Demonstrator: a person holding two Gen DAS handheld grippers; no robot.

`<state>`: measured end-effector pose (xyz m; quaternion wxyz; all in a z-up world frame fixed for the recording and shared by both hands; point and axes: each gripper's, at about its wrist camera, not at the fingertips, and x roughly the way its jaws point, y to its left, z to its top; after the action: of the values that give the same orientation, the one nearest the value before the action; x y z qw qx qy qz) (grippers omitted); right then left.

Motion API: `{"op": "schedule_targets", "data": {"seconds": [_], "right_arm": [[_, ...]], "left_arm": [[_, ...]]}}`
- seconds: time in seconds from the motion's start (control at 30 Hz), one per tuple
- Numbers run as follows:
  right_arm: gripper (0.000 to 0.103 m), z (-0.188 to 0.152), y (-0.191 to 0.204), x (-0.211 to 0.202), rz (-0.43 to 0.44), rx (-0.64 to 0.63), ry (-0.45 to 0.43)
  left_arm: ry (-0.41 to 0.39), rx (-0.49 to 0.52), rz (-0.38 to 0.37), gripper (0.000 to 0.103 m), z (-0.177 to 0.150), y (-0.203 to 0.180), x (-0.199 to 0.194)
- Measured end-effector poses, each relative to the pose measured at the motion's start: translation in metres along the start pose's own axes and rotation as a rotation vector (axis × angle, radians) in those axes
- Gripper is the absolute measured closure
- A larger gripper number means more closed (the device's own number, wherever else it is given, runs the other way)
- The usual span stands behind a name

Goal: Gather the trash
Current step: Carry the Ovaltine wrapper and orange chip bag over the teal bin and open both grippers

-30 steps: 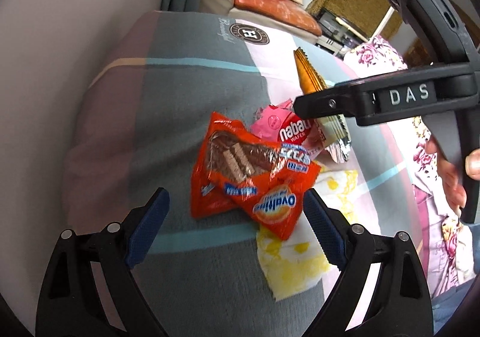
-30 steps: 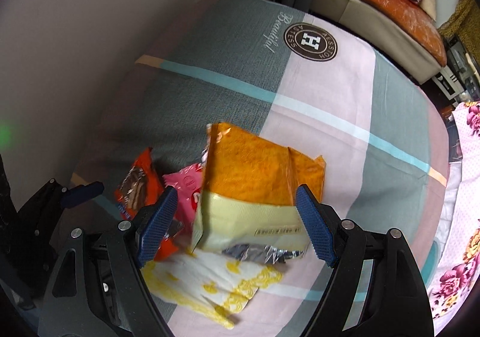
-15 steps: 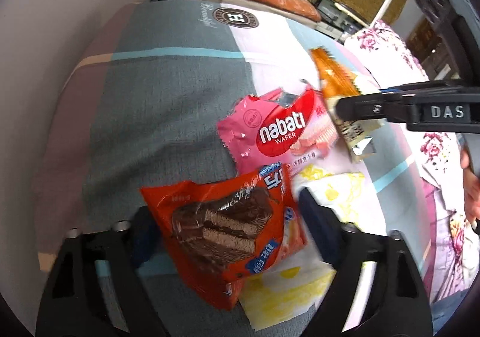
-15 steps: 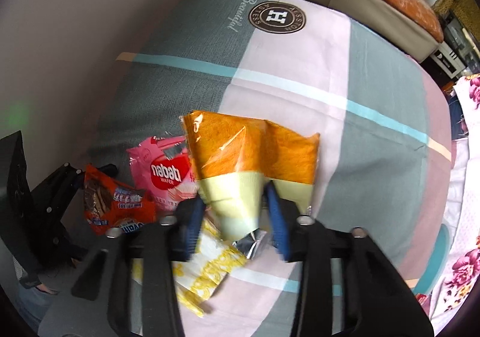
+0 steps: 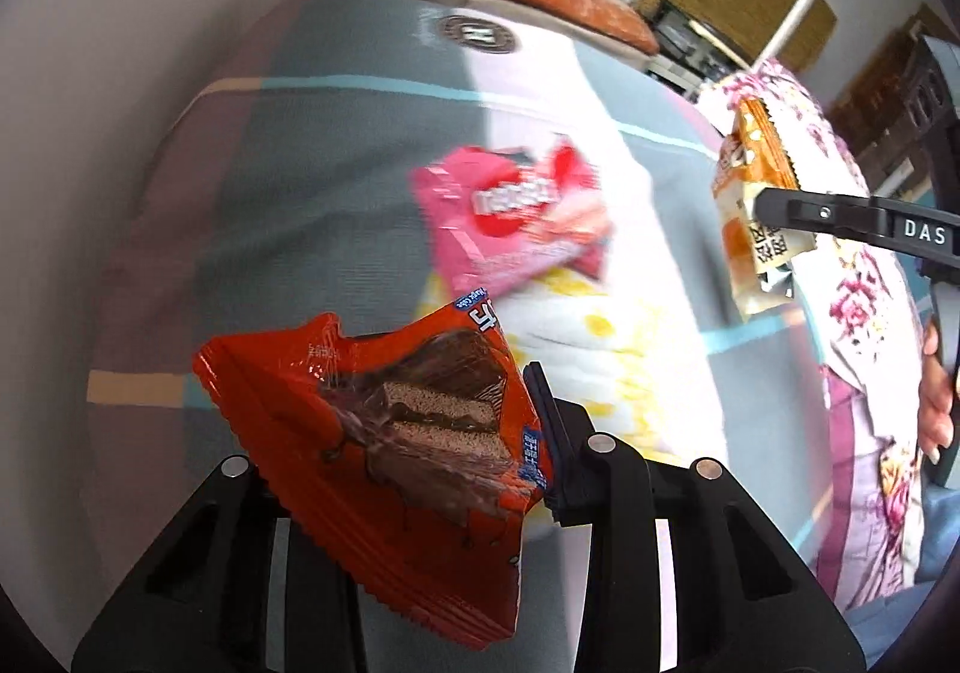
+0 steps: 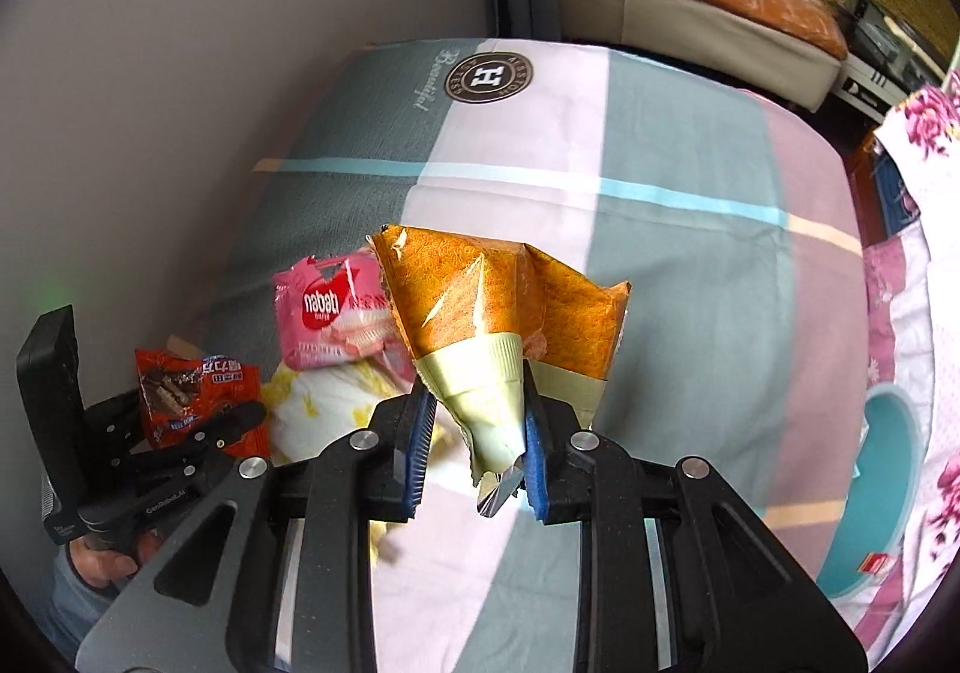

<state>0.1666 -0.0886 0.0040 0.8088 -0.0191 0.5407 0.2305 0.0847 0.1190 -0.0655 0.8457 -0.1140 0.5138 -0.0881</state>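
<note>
**Two wrappers lifted, two pieces left on the bed**

The left gripper (image 5: 528,451) has its jaws closed on the red chocolate-wafer wrapper (image 5: 408,421), pinching it at one edge so the rest of the packet stands free above the bed (image 6: 690,145). The right gripper (image 6: 474,439) has its jaws drawn in tight on the pale lower end of the orange snack bag (image 6: 510,307), which crumples into a cone where it is squeezed; the orange upper part fans out above. Gripping thin foil by an end looks like the sensible choice, since flat film on soft bedding offers little else to catch.

Still lying on the checked bedsheet are the pink Nabati wafer packet (image 6: 330,313) and, just beside and partly under it, a crumpled white-and-yellow wrapper (image 6: 318,403). Both held pieces hang clear of the sheet, apparently ready to be carried off. No bin is clearly identifiable in either view, so where they go I cannot tell. A light wrapper held by one edge could slip if swung quickly.
</note>
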Motion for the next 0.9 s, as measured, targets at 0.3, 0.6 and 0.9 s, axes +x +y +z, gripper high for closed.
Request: {"op": "schedule_targets", "data": {"seconds": [0.3,0.6,0.9], "right_arm": [[0.079,-0.038,-0.051,-0.041,0.024,0.109,-0.07],[0.079,-0.08,-0.114,-0.077,0.017,0.252,-0.158],[0.078,-0.122,-0.182,-0.101,0.016,0.379,-0.225]], "left_arm": [[0.008,0.122,-0.046,0.068,0.007,-0.071,0.007],[0.05,0.267,-0.074,0.068,0.013,-0.154,0.031],[0.081,0.381,-0.091,0.068,0.011,-0.235,0.057]]}}
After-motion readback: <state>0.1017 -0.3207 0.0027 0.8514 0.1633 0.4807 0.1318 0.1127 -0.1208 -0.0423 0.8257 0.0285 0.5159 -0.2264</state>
